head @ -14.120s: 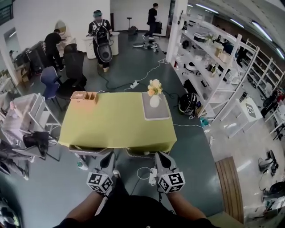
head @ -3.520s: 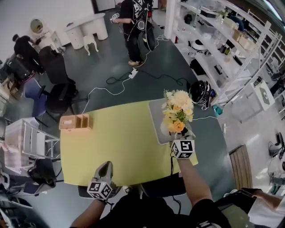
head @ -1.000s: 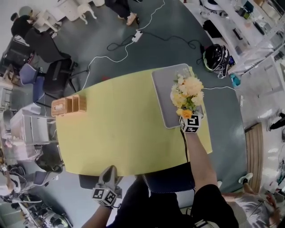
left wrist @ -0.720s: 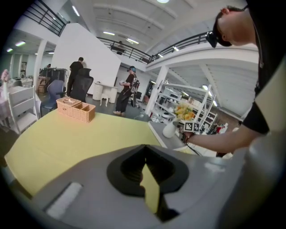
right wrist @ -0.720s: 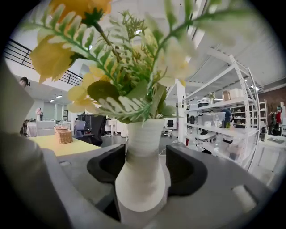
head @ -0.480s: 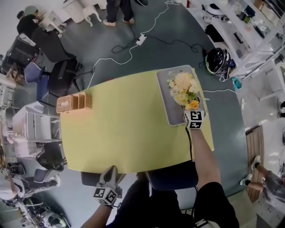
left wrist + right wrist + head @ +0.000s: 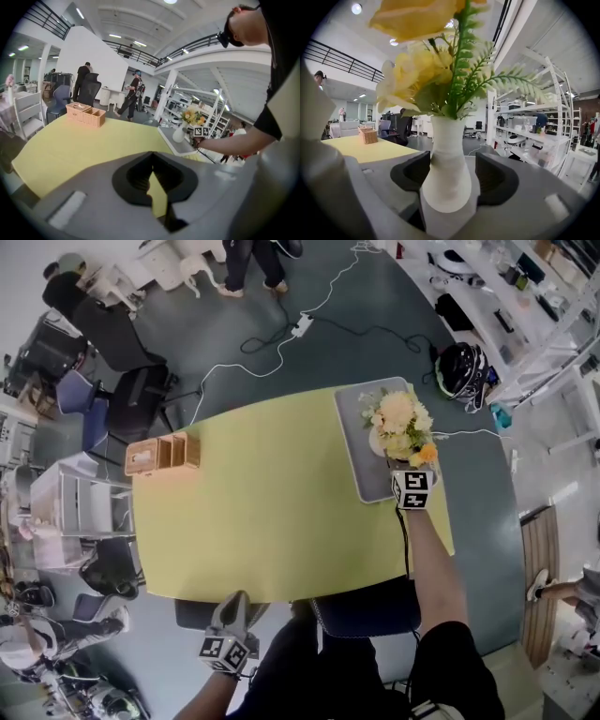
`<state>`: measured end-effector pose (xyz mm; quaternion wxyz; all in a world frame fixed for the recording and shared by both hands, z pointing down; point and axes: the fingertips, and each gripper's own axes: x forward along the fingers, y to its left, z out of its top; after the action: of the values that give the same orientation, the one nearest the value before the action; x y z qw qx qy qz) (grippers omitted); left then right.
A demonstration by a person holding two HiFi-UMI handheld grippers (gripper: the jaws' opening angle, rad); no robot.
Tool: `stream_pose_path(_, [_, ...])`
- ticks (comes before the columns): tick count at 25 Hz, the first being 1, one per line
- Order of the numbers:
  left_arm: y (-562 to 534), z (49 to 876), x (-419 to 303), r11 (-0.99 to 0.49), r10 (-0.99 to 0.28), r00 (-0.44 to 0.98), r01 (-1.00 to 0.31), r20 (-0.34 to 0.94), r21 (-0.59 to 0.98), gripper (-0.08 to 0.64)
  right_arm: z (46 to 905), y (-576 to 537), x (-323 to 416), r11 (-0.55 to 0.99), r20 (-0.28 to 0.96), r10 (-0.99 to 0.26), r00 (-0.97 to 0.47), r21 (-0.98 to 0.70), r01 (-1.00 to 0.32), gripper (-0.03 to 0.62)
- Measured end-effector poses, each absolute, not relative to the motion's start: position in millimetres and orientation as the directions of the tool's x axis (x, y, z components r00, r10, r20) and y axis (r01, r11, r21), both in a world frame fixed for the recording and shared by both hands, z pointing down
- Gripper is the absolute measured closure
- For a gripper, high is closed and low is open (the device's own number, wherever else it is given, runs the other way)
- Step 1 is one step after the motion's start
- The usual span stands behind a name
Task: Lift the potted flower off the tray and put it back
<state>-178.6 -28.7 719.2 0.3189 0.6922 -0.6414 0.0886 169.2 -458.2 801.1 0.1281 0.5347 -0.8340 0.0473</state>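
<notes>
The potted flower (image 7: 398, 421) has yellow and cream blooms in a white vase (image 7: 447, 171) and stands upright on the grey tray (image 7: 354, 423) at the yellow table's right end. My right gripper (image 7: 400, 463) reaches in from the near side with the vase between its jaws. They have just been opening: the right pad (image 7: 499, 178) stands off the vase, and the left one is close beside it. My left gripper (image 7: 232, 604) hangs shut and empty off the table's near edge. In the left gripper view, the flower (image 7: 194, 116) shows far right.
A wicker basket (image 7: 161, 454) sits at the left end of the yellow table (image 7: 262, 512). Office chairs (image 7: 127, 395) and people stand beyond it. Cables and a helmet (image 7: 459, 362) lie on the floor, and white shelving lines the right side.
The flower, held above the tray a few seconds ago, now rests on it. The right jaws have spread away from the vase. My left gripper has stayed by the near edge.
</notes>
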Motion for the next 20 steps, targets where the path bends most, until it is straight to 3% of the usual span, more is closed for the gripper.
stream_pose_path(10, [-30.5, 711.4, -182.2, 0.012, -0.841, 0.165, -0.946, 0.514, 0.323, 0.552, 797.4, -443.9, 172.9, 0.406, 0.266, -0.884, -0.384, 0.033, -0.913, 0.281])
stream_pose_path(20, [-39.0, 690.4, -189.8, -0.105, -0.857, 0.257, -0.936, 0.446, 0.337, 0.552, 794.8, -293.6, 179.8, 0.362, 0.340, -0.866, -0.366, -0.078, -0.929, 0.302])
